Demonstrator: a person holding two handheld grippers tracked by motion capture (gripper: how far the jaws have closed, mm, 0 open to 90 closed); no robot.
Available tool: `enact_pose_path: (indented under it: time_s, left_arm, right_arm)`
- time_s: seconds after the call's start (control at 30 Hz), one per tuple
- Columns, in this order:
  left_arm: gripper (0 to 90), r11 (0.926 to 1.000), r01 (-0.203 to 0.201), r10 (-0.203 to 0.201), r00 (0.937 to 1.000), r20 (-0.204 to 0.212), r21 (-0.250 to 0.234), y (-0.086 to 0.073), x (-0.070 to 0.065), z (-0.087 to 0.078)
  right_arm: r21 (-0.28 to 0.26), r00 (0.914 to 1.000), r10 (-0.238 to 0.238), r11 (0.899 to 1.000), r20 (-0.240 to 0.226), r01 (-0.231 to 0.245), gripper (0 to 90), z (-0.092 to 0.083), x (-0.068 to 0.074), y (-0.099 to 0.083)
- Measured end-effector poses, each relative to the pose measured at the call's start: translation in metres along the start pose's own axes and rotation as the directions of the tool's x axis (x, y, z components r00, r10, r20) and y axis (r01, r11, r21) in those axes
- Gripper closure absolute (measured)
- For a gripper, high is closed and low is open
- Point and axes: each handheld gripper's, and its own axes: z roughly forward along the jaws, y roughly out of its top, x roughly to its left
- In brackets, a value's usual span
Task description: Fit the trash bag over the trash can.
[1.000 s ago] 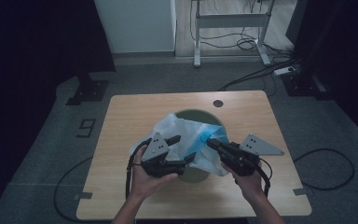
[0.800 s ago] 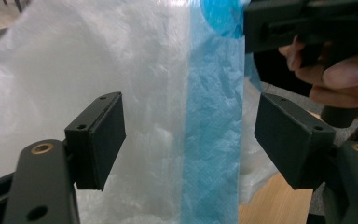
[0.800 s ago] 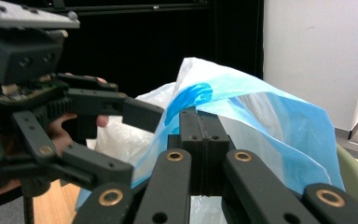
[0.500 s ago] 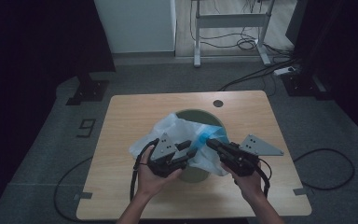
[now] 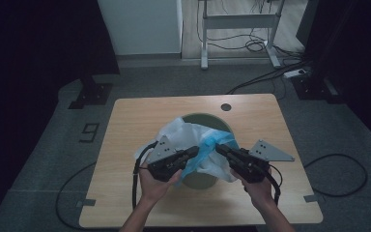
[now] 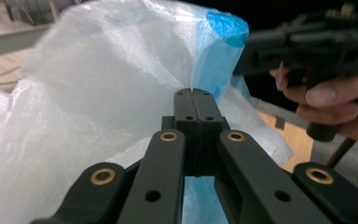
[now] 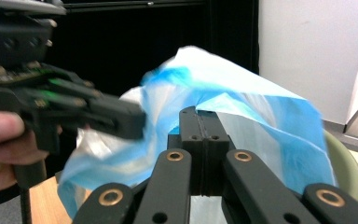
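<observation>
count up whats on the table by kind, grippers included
plastic bag, white with a blue edge: 1
green bin under the bag: 1
left gripper, jaws shut on the bag: 1
right gripper, jaws shut on the bag: 1
total: 4

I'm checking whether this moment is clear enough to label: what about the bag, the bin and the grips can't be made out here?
- Inside of the green bin: high view, covered by the plastic bag.
- Film between the pads of the left gripper and right gripper: the shut jaws hide it.
- Bin's far rim: right gripper view, cut off by the edge, blurred.
</observation>
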Motion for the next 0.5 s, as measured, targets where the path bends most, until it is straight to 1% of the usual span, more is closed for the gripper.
enact_pose_path:
  time_s: [0.07,0.13,0.17,0.2,0.27,0.33,0.5]
  left_arm:
    - [90.0,0.9996,0.007,-0.008,0.9998,-0.017,-0.027,0.003,0.003,-0.005]
    - [90.0,0.9992,0.016,-0.017,0.9993,-0.032,-0.038,0.005,0.007,-0.009]
    - [90.0,0.9990,0.020,-0.022,0.9986,-0.049,-0.041,0.006,0.010,-0.011]
    - [90.0,0.9985,0.032,-0.034,0.9977,-0.058,-0.046,0.007,0.014,-0.013]
    - [90.0,0.9964,0.067,-0.069,0.9965,-0.046,-0.051,0.008,0.021,-0.015]
    - [90.0,0.9967,0.059,-0.062,0.9962,-0.060,-0.056,0.009,0.022,-0.017]
    - [90.0,0.9979,0.037,-0.041,0.9962,-0.077,-0.052,0.010,0.020,-0.017]
  right_arm:
    - [0.004,1.0000,0.003,1.000,0.006,-0.003,89.3,-0.002,-0.002,-0.002]
    - [0.006,0.9999,0.006,1.000,0.012,-0.006,89.2,-0.004,-0.004,-0.003]
    - [0.008,0.9999,0.007,1.000,0.014,-0.007,89.3,-0.006,-0.005,-0.004]
    - [0.010,0.9998,0.007,1.000,0.017,-0.007,89.2,-0.007,-0.007,-0.005]
    - [0.012,0.9997,0.012,1.000,0.023,-0.012,89.3,-0.010,-0.009,-0.007]
    - [0.013,0.9996,0.012,1.000,0.027,-0.012,89.3,-0.012,-0.011,-0.008]
    - [0.017,0.9995,0.013,1.000,0.030,-0.014,89.3,-0.015,-0.013,-0.011]
